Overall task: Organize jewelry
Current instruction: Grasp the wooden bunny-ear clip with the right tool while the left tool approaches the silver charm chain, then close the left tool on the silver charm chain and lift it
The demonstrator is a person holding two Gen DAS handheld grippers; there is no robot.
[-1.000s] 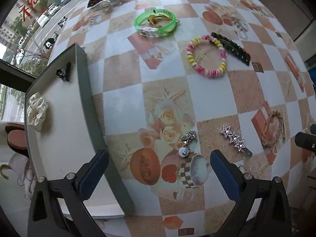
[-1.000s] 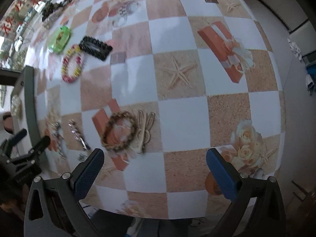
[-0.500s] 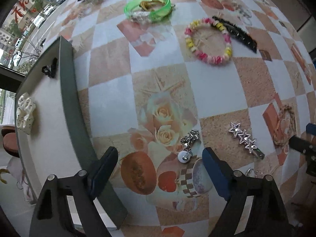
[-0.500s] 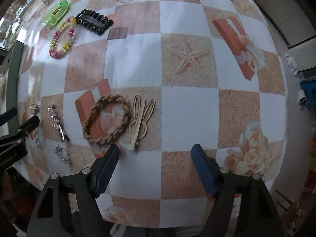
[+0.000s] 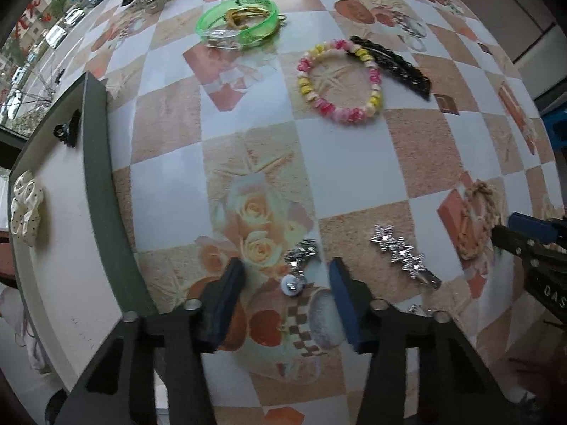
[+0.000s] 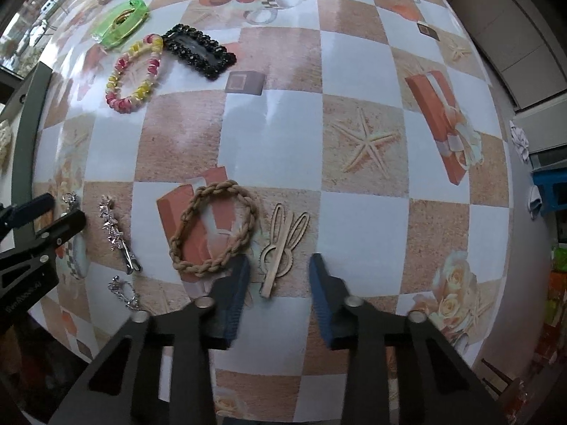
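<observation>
two hand-held grippers point down over a checkered tablecloth (image 6: 361,81) — the left gripper (image 5: 287,295), jaws just narrowed, straddles one silver pearl charm (image 5: 297,270) unpinched, and the right gripper (image 6: 278,292), likewise narrowing, brackets one wooden rabbit clip (image 6: 281,248) without touching. beyond lie one star clip (image 5: 404,255), one braided tie (image 6: 212,226), one beaded bracelet (image 5: 340,81), one black clip (image 6: 200,49) and one green bangle (image 5: 239,23) — a grey-rimmed tray (image 5: 95,163) at the left holds two pieces.

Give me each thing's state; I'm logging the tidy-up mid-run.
Left claw: just been closing, pads either side of the pearl earring, not pressing.
Right claw: just been closing around the wooden clip, not gripping yet.
Braided band: flat on the table.
Tray: holds a black clip and a white scrunchie.
</observation>
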